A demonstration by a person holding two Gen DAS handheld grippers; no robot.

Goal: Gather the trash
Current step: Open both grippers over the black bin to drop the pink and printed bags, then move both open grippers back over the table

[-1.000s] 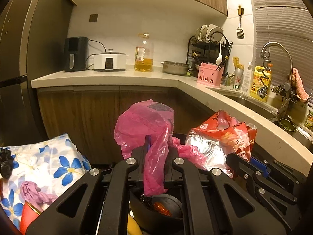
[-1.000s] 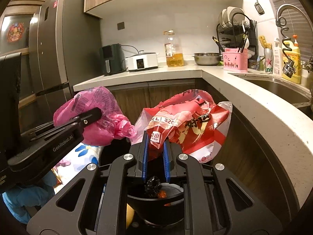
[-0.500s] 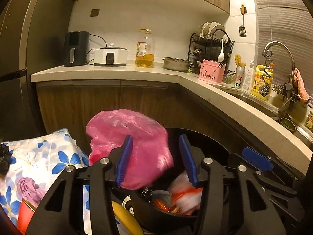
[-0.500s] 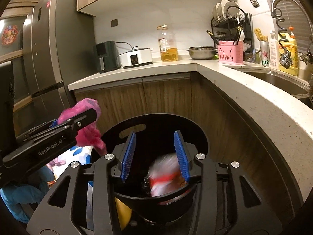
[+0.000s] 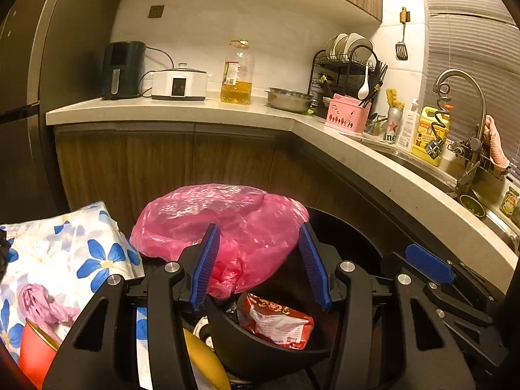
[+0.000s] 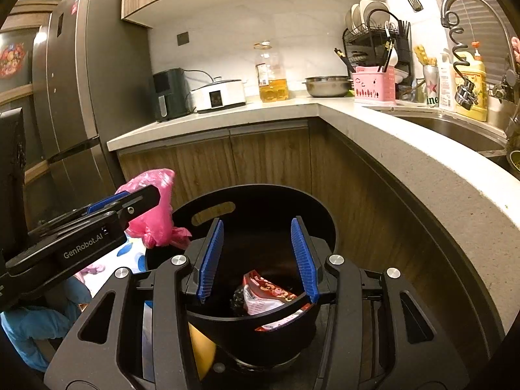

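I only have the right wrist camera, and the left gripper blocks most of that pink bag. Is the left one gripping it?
Observer: No. In the left wrist view the left gripper is open. The pink bag sits loose between its fingers, not clamped.
Operator: Is the bag inside the bin?
Observer: Not fully. It bulges wide above the far left rim of the black bin. I cannot tell whether it is resting there or dropping.
Operator: Anything left of the bin I am missing?
Observer: A red container sits at the near edge of the blue-flowered fabric.
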